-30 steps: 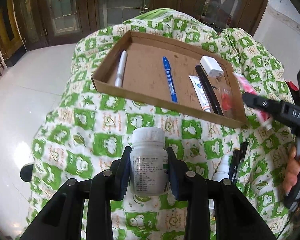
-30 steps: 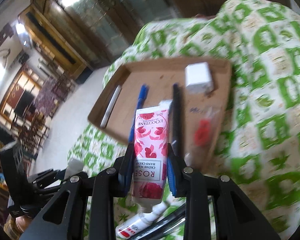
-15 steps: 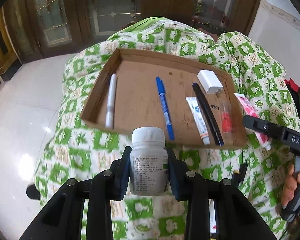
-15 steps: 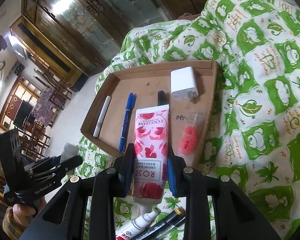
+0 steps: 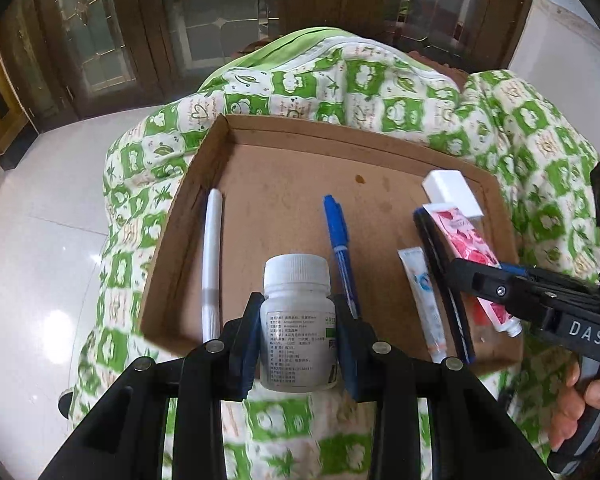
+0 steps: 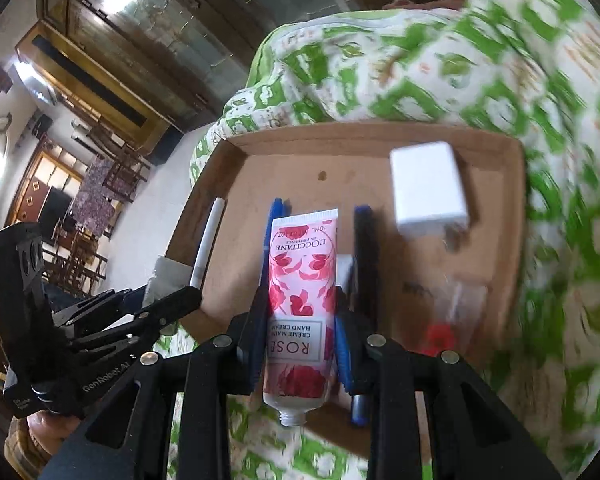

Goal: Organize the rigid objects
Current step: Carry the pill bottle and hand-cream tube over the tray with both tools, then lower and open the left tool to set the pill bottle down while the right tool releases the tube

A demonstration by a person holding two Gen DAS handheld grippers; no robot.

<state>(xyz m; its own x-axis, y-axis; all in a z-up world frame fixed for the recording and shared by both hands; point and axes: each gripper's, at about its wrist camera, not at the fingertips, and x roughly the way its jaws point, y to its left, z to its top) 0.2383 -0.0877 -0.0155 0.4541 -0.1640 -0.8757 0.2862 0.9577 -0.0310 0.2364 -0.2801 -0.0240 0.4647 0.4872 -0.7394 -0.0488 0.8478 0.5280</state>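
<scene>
My left gripper (image 5: pixel 296 340) is shut on a white pill bottle (image 5: pixel 298 320), held upright above the near edge of a shallow cardboard tray (image 5: pixel 284 128). My right gripper (image 6: pixel 300 332) is shut on a pink rose hand cream tube (image 6: pixel 302 292), held over the tray's (image 6: pixel 364 136) near right part; the tube also shows in the left wrist view (image 5: pixel 472 256). In the tray lie a white pen (image 5: pixel 212 260), a blue pen (image 5: pixel 340 248), a small white tube (image 5: pixel 424 300), a black pen (image 5: pixel 440 280) and a white charger (image 5: pixel 452 192).
The tray rests on a green and white patterned cloth (image 5: pixel 340 84) over a rounded table. A small clear packet with a red thing (image 6: pixel 440 332) lies in the tray's right part. White tiled floor (image 5: pixel 32 240) lies to the left, wooden glazed doors (image 5: pixel 204 12) behind.
Both grippers have moved forward toward the tray with their objects. The bottle now hangs over the tray's near edge and the cream tube is over the tray's right side.
</scene>
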